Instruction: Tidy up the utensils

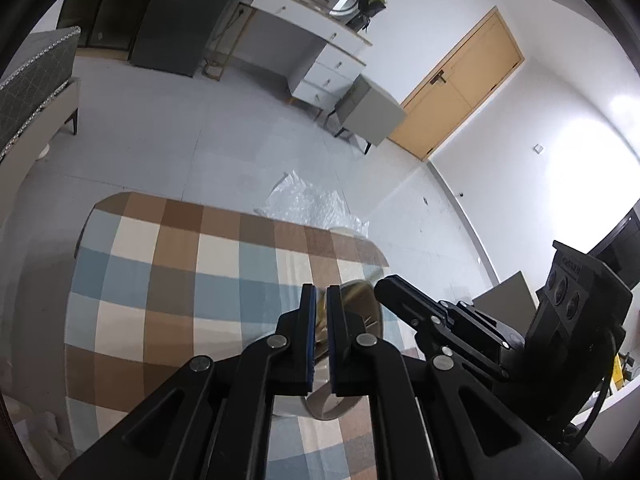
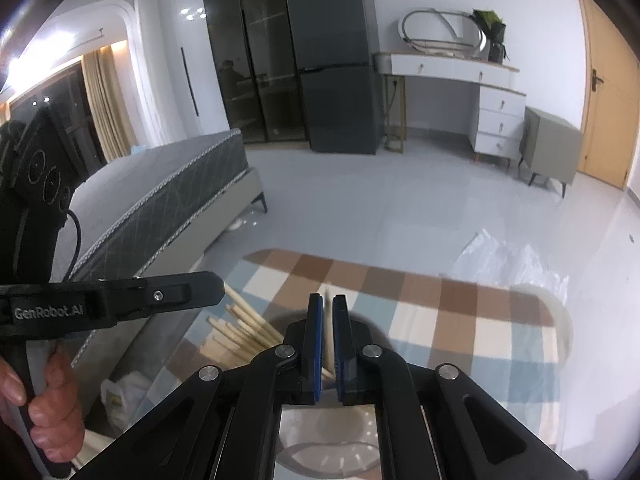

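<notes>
Right tool (image 2: 327, 344) is nearly closed on one pale chopstick (image 2: 327, 320), held upright, likely for dropping into the metal holder (image 2: 328, 432) below. Left tool (image 1: 320, 320) is nearly closed on the holder rim (image 1: 352, 292), likely steadying it. More chopsticks (image 2: 240, 332) lie beyond on the checked surface (image 2: 460, 320).

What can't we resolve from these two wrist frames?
- Left wrist view: the left gripper is nearly closed on a brass-coloured item, too blurred to identify.
- Left wrist view: the metal holder is mostly hidden behind the gripper.
- Right wrist view: the right gripper pinches a pale stick; its lower end is hidden by the linkage.
- Right wrist view: the chopstick bundle is covered at its base, so no count is possible.
</notes>
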Action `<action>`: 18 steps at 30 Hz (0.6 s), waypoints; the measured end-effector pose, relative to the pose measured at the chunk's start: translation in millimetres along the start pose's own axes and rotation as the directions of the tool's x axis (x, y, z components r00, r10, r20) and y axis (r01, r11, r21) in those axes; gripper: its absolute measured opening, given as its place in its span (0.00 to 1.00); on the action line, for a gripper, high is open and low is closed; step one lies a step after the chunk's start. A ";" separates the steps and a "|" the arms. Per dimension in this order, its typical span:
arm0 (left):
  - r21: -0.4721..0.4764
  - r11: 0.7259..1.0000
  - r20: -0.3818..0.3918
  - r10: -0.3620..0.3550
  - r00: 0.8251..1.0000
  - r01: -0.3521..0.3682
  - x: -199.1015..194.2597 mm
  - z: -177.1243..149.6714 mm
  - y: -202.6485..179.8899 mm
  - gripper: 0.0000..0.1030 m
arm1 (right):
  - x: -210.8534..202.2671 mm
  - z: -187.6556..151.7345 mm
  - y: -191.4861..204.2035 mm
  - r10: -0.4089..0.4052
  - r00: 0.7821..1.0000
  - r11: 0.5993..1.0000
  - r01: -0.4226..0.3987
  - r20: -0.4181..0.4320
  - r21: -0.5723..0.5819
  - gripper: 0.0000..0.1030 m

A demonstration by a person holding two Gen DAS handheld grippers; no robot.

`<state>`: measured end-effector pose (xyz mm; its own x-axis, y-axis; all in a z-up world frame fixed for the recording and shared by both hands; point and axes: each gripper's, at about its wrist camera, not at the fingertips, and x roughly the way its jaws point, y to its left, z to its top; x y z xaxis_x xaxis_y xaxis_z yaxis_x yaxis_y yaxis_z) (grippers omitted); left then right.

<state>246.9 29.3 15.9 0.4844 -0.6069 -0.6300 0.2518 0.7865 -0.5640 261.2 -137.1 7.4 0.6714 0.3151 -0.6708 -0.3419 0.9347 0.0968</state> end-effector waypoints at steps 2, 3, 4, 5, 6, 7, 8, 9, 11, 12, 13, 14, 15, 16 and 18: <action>-0.007 1.000 0.004 -0.017 1.000 0.017 -0.6 -0.4 1.9 0.20 | -3.1 -2.6 -3.1 0.008 1.000 1.000 -0.008 0.004 0.020 0.10; -0.012 1.000 0.013 -0.015 1.000 0.015 -3.0 -0.5 1.8 0.33 | -5.2 -3.4 -4.5 0.010 1.000 0.999 -0.010 0.008 0.030 0.14; -0.013 1.000 0.031 -0.011 0.999 0.011 -6.1 -0.8 1.7 0.43 | -7.3 -4.4 -5.9 0.008 1.000 0.999 -0.009 0.013 0.039 0.20; -0.013 1.000 0.045 -0.011 0.999 0.011 -7.6 -0.8 2.1 0.45 | -10.2 -5.5 -7.9 0.004 1.000 0.999 -0.005 0.019 0.046 0.22; -0.016 1.000 0.055 -0.006 0.998 0.007 -10.0 -0.7 2.6 0.46 | -12.9 -6.7 -10.1 0.001 1.000 0.999 -0.002 0.022 0.053 0.22; -0.023 1.000 0.057 0.000 0.998 0.002 -10.2 -0.3 4.0 0.46 | -14.7 -8.4 -10.5 -0.002 1.000 0.998 0.001 0.023 0.060 0.24; -0.031 0.999 0.056 -0.004 0.998 0.005 -10.6 0.1 5.4 0.46 | -17.0 -10.2 -11.2 -0.007 1.000 0.998 0.005 0.025 0.067 0.30; -0.039 0.999 0.054 -0.008 0.999 0.010 -11.3 0.0 6.1 0.47 | -19.4 -12.4 -12.6 -0.011 1.000 0.997 0.009 0.027 0.075 0.34; -0.043 0.999 0.053 0.003 0.999 -0.001 -10.4 -0.3 6.5 0.54 | -25.4 -16.6 -15.2 -0.016 0.999 0.995 0.012 0.034 0.094 0.46; -0.041 0.999 0.056 0.004 0.998 -0.002 -11.5 -1.1 5.4 0.57 | -28.1 -18.4 -17.0 -0.020 0.999 0.995 0.016 0.037 0.102 0.48; -0.037 0.999 0.059 0.008 0.998 -0.005 -12.5 -1.8 4.1 0.57 | -30.9 -20.2 -18.7 -0.028 0.999 0.994 0.024 0.041 0.111 0.52; -0.031 0.999 0.063 0.013 0.998 -0.011 -13.0 -2.3 4.2 0.57 | -34.3 -22.1 -19.9 -0.034 0.998 0.992 0.028 0.048 0.120 0.54; -0.019 1.000 0.071 0.023 0.997 -0.021 -15.1 -3.1 2.2 0.57 | -38.5 -24.1 -21.6 -0.037 0.998 0.991 0.030 0.056 0.130 0.56; -0.012 0.999 0.078 0.035 0.996 -0.034 -15.8 -3.4 1.7 0.58 | -41.0 -25.0 -21.8 -0.041 0.997 0.990 0.032 0.060 0.136 0.57; -0.003 0.998 0.096 0.065 0.993 -0.065 -19.2 -4.7 0.7 0.58 | -46.8 -26.9 -22.6 -0.054 0.996 0.988 0.043 0.066 0.148 0.62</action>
<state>233.8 41.0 25.1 0.5777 -0.5411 -0.6111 0.2176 0.8237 -0.5236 219.9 -177.4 16.8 0.7305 0.2746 -0.6253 -0.2117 0.9616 0.1749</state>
